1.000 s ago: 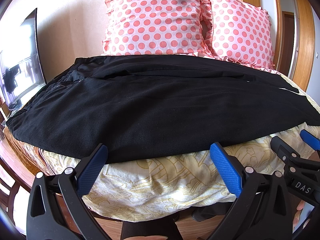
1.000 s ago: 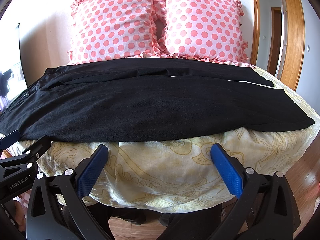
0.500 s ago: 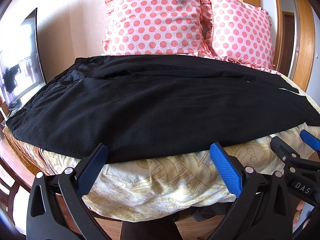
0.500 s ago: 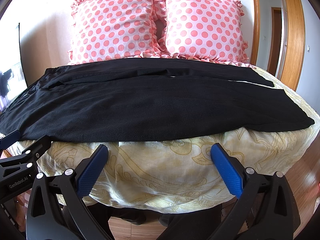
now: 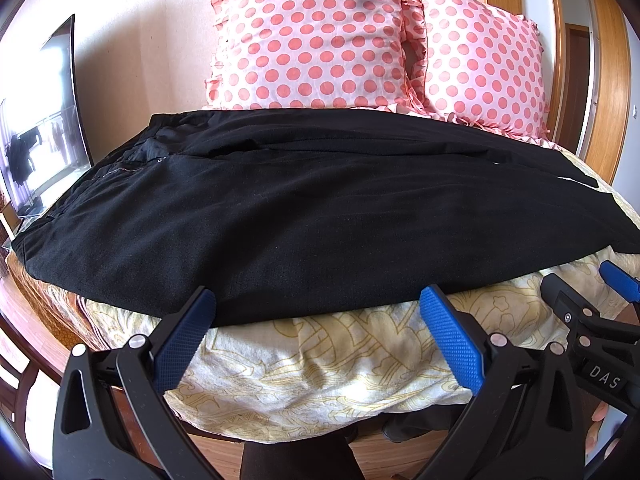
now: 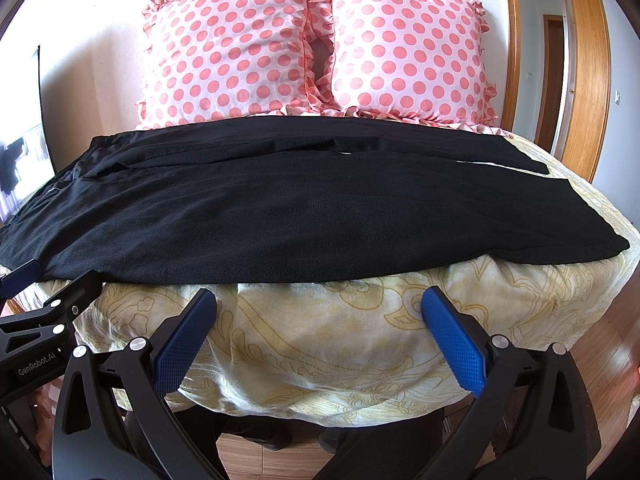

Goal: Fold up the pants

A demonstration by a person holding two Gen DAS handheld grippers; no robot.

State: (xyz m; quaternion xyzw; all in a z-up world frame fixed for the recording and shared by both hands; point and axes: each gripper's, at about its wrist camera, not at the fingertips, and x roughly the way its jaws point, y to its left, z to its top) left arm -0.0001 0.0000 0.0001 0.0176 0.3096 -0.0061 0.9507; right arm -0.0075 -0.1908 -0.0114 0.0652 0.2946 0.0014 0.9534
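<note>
- Black pants (image 5: 304,216) lie flat across the bed (image 5: 340,368), waistband toward 9 o'clock, leg hems toward 3 o'clock, one leg laid nearer than the other.
- Cloth looks soft, matte and limp, of moderate weight; my guess is it will sag and drag rather than hold shape, and is in no way fragile.
- Good holds, I judge: the near waistband corner (image 5: 28,248) for the left, the near hem corner (image 6: 616,254) for the right, pinching both layers at the edge.
- Risk: catching only the top layer, or the yellow bedspread under it.
- Left tongs (image 5: 316,304) stand wide apart, empty, at 6 o'clock of the pants, their tips just at the near edge of the cloth.
- Right tongs (image 6: 318,304) are likewise spread and empty, short of the cloth, over the bedspread's drop.
- Two pink dotted pillows (image 6: 312,48) stand at 12 o'clock, just behind the far leg.
- A screen (image 5: 40,128) leans at 9 o'clock, well apart.
</note>
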